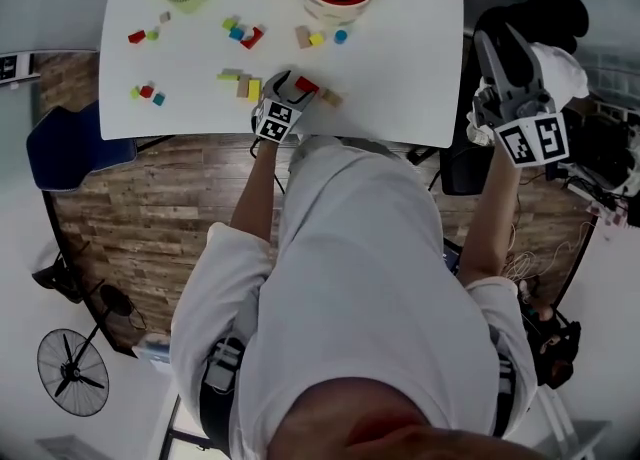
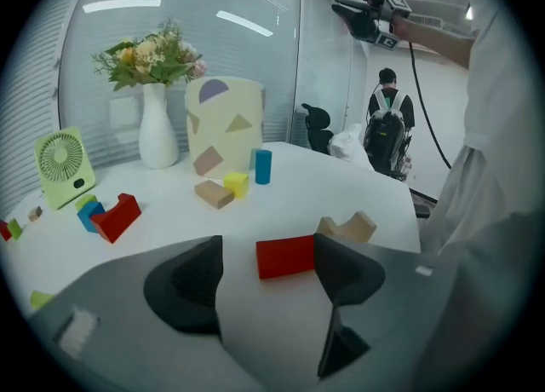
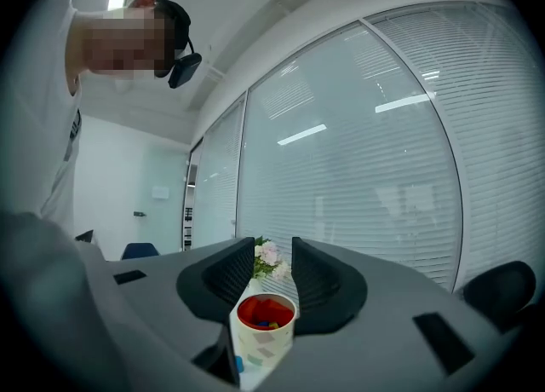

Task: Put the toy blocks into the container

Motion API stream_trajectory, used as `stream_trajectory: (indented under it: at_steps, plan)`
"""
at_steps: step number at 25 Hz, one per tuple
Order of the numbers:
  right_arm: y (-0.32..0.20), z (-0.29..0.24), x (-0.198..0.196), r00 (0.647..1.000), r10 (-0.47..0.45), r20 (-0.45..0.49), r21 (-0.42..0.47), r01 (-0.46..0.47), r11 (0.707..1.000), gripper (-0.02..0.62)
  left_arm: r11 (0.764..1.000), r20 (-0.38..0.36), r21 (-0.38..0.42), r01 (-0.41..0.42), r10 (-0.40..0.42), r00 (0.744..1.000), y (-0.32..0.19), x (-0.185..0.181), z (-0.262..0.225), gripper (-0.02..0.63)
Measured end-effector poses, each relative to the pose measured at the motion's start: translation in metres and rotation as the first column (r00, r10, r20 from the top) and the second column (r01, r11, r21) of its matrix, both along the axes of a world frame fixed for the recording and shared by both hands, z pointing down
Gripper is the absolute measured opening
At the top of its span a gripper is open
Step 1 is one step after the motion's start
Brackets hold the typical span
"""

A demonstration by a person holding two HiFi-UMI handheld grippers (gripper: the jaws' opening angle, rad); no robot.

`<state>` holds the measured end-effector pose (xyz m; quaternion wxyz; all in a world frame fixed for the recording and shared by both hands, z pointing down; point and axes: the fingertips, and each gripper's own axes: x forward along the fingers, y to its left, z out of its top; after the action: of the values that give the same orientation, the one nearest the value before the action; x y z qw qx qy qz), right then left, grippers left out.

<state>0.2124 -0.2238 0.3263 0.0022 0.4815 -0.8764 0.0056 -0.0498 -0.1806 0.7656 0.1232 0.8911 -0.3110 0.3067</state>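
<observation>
Left gripper view, left gripper (image 2: 266,251) spread wide, red block (image 2: 285,256) between jaws, gap hidden in head view, right gripper (image 3: 272,256) parted, empty, container (image 3: 265,335) beyond, fan (image 2: 62,164) at left.

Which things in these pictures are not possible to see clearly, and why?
- Container contents: left tool view, its wall hides them; head view, too small to count.
- Red block: head view, left tool covers part of it.
- Container base: right tool view, right tool body cuts it off.
</observation>
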Motion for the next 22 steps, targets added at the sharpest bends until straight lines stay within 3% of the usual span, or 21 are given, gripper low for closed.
stream_trajectory:
  at_steps: [8,16,19,22]
  plan:
    - [0.013,-0.001,0.011,1.000,0.021,0.016,-0.001,-0.021,1.000,0.138,1.000,-0.018,0.010,0.014,-0.014,1.000,0.009,0.023,-0.007,0.324]
    - [0.022,-0.004,0.025,0.999,0.028,0.017,-0.001,-0.028,1.000,0.135,0.999,0.105,0.009,0.034,-0.035,0.994,0.015,0.027,0.011,0.287]
    - [0.026,-0.002,0.032,0.999,0.035,0.029,0.001,-0.035,0.999,0.132,0.999,0.093,0.014,0.043,-0.044,0.995,0.014,0.025,0.009,0.284]
    - [0.029,-0.001,0.036,0.998,0.039,0.047,0.004,-0.039,0.999,0.131,0.996,0.031,0.059,0.070,-0.072,0.997,0.005,0.021,-0.016,0.284]
